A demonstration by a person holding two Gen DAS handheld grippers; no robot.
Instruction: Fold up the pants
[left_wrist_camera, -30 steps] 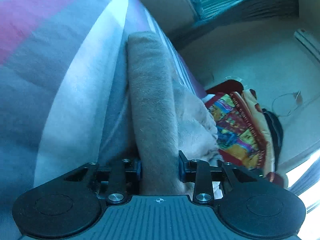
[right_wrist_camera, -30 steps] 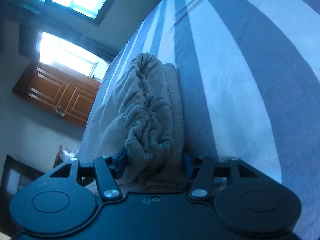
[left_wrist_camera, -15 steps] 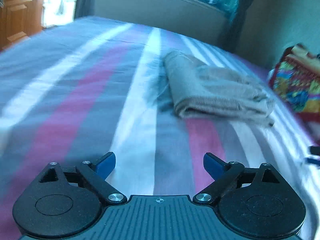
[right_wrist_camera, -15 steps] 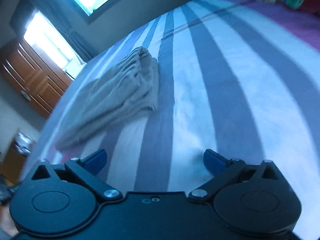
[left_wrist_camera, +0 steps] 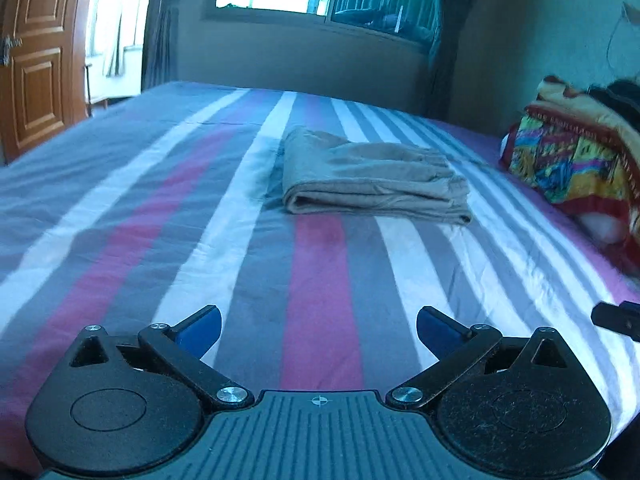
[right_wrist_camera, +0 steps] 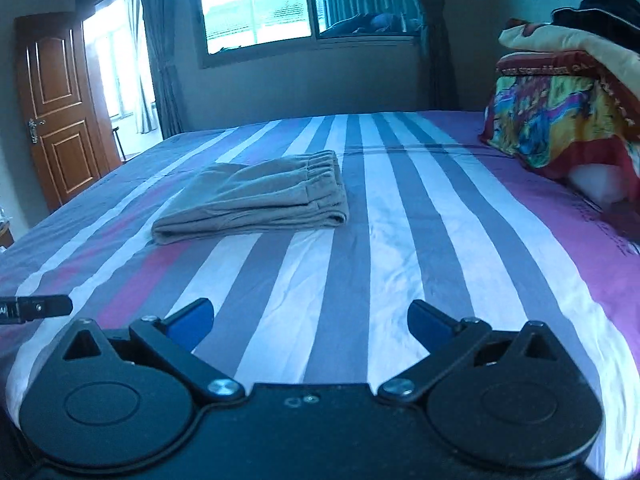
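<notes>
The tan pants [left_wrist_camera: 372,180] lie folded mid-bed [left_wrist_camera: 320,280], at twelve o'clock from both tools. Left tool [left_wrist_camera: 318,326] and right tool [right_wrist_camera: 310,320] gape wide, holding nothing. The cloth looks soft, light, floppy; I'd pinch the thick folded edge.

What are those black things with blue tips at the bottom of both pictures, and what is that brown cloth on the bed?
Those are grabbing tools. A person holds one in each hand, and each carries a camera looking forward past its two blue-tipped fingers. One picture comes from the left tool, the other from the right tool. Both are open and hold nothing. The brown cloth is a pair of folded pants, lying flat on the striped bedsheet, apart from both tools. You can see its stretchy waistband in the right picture. On the right sits a colorful blanket pile. Behind the bed are a window and a wooden door.
</notes>
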